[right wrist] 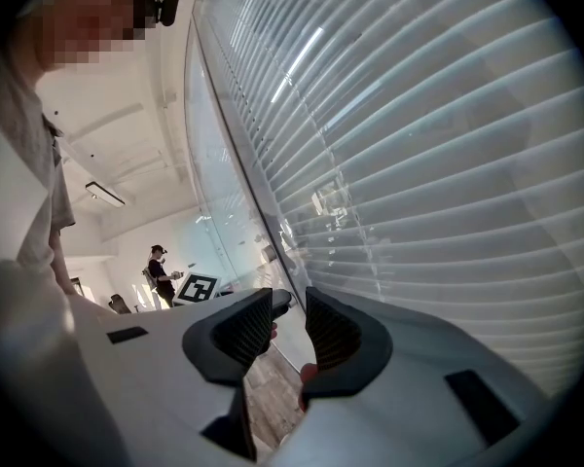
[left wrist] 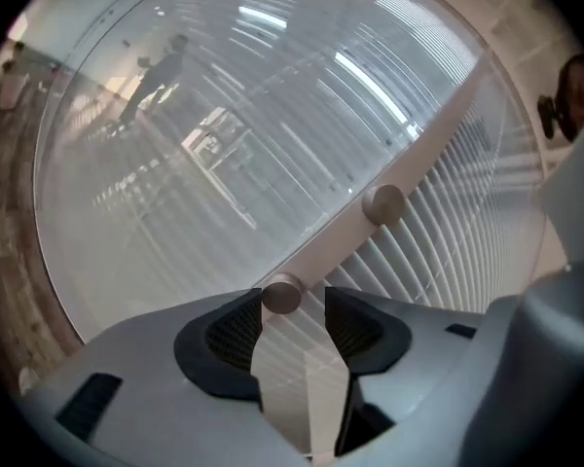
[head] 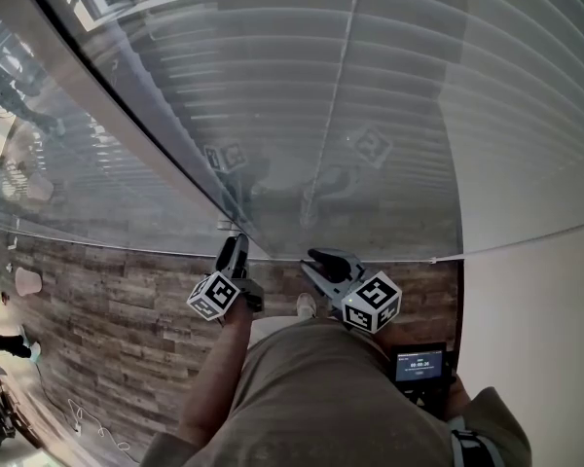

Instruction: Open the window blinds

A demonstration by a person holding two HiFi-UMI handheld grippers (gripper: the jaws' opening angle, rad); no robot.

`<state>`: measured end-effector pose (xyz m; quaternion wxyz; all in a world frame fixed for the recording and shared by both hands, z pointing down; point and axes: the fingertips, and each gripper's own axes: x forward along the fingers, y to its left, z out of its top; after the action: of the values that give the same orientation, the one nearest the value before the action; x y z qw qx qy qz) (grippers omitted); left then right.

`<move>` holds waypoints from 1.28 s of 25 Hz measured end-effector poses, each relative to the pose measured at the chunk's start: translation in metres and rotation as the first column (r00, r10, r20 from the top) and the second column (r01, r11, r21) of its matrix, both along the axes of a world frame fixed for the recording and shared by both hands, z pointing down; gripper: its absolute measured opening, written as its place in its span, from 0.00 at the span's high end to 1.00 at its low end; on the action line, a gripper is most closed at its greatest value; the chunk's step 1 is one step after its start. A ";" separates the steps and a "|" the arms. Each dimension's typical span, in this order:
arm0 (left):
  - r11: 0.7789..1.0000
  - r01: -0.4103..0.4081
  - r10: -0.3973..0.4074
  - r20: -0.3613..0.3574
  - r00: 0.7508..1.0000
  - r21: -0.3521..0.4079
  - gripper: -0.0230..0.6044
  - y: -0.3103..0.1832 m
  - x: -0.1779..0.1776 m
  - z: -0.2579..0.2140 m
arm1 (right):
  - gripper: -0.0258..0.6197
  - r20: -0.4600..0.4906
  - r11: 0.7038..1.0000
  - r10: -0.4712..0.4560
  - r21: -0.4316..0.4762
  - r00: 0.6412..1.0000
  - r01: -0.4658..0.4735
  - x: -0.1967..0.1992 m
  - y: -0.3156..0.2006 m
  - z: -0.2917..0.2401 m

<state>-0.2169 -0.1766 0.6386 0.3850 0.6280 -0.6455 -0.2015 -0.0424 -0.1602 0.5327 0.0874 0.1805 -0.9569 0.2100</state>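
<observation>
White slatted blinds [head: 370, 86] hang shut behind a glass wall. A pale frame strip [left wrist: 419, 154] between the panes carries two round metal knobs. The lower knob [left wrist: 281, 295] sits between the tips of my left gripper [left wrist: 294, 309], close against the left pad with a gap to the right pad. That gripper is open and held level at the glass. In the head view the left gripper [head: 236, 243] points at the foot of the frame post [head: 175, 163]. My right gripper [head: 316, 258] hangs beside it, open and empty, and in the right gripper view [right wrist: 289, 309] it faces the blinds [right wrist: 419, 163].
Wood-pattern floor [head: 107, 309] runs along the base of the glass. A white wall [head: 535, 290] stands at the right. A small device with a lit screen [head: 419, 366] hangs at the person's waist. Another person [right wrist: 161, 272] stands far off in the room.
</observation>
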 end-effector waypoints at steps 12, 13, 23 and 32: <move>0.998 0.054 -0.046 -0.179 0.983 0.040 0.75 0.002 -0.006 0.006 | 0.78 -0.001 1.000 -0.005 -0.002 1.000 0.005 0.001 0.002 0.005; 0.999 0.046 -0.043 -0.126 0.991 0.025 0.75 0.002 -0.006 0.006 | 0.78 -0.001 1.000 -0.004 -0.001 1.000 0.004 0.001 0.002 0.005; 0.995 -0.015 0.053 0.397 0.916 -0.097 0.76 0.001 -0.003 0.007 | 0.78 -0.014 1.000 -0.013 0.001 1.000 0.013 -0.001 0.001 0.008; 0.987 -0.018 0.128 0.724 0.677 -0.158 0.76 -0.001 0.002 0.005 | 0.79 -0.025 1.000 -0.013 0.007 1.000 0.014 0.001 -0.003 0.009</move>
<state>-0.2147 -0.1778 0.6437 0.1449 0.6534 -0.7321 0.1268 -0.0417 -0.1632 0.5417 0.1001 0.1769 -0.9577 0.2038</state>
